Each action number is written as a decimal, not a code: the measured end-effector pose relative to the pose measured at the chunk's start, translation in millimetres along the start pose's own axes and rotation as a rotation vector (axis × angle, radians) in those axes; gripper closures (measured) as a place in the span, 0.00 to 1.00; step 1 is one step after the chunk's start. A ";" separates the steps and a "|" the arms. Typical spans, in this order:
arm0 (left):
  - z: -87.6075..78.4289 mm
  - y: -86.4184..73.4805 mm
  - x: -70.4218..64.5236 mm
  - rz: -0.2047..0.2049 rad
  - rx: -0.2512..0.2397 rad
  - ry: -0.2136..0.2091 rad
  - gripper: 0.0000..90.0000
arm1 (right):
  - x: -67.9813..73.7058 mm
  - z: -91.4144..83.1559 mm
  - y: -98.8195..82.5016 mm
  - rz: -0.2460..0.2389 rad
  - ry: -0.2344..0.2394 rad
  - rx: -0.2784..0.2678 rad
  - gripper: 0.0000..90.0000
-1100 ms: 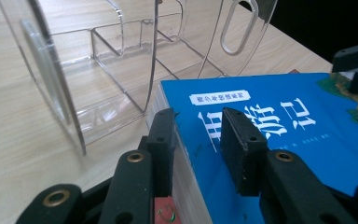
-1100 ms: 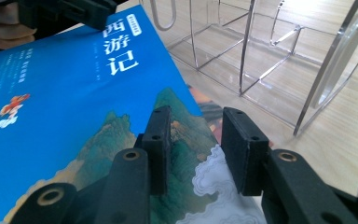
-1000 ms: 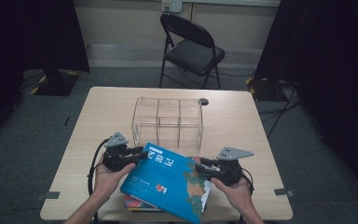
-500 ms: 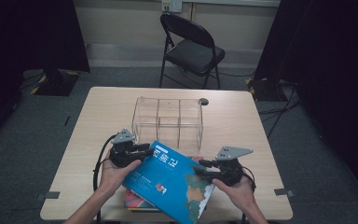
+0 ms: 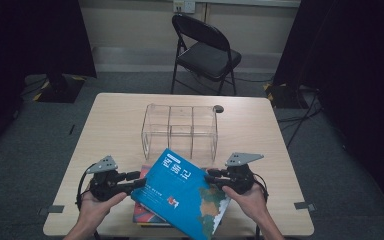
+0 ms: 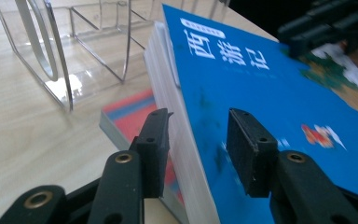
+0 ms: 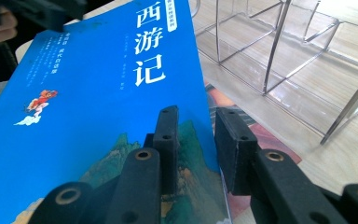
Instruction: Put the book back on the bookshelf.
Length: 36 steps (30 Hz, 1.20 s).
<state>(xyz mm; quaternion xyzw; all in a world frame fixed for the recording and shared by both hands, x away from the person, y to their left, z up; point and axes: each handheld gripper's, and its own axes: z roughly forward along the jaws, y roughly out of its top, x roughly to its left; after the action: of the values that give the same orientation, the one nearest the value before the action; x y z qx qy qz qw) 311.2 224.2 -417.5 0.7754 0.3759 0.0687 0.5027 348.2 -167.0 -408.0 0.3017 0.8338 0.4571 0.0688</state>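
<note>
Two tools meet one blue book point(image 5: 185, 192) near the front edge of the wooden surface point(image 5: 115, 125), in front of the clear acrylic organizer point(image 5: 180, 127). From the high view the book is tilted, its right side raised by the right tool point(image 5: 211, 175), and it sits over a red-covered book point(image 5: 142, 212) that lies flat below.

Up close, the left gripper view shows what the high view cannot: the left tool point(image 6: 198, 140) has its jaws astride the blue book's page edge, both pads clear of the cover and pages, and they have just been opening. It also shows the thick white page block and the red book's corner directly beneath.

On the right gripper view, the right tool point(image 7: 196, 140) clamps the book's edge, one jaw on the illustrated cover, the other behind it; these jaws have just been closing. White title characters read plainly there, and the organizer's dividers stand just beyond.
</note>
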 end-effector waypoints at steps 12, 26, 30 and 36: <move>-18.4 -21.9 -10.0 0.021 0.006 -0.044 0.61 | -1.3 -0.2 -1.3 0.008 0.007 -0.002 0.79; -15.9 -29.9 -10.7 0.025 -0.002 -0.038 0.57 | 0.4 -3.4 -2.4 0.012 -0.006 0.007 0.79; -10.0 -25.0 -7.2 0.024 -0.004 -0.026 0.59 | 4.4 -9.0 -6.9 0.014 -0.025 0.004 0.79; 6.1 -9.8 -3.2 -0.003 -0.013 0.040 0.66 | 14.1 -22.4 -17.1 0.019 -0.054 0.008 0.78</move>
<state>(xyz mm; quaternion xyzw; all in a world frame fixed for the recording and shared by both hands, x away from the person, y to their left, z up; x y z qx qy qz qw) 306.8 219.7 -427.7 0.7701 0.3867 0.0858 0.5001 320.6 -182.0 -406.7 0.3222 0.8305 0.4462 0.0856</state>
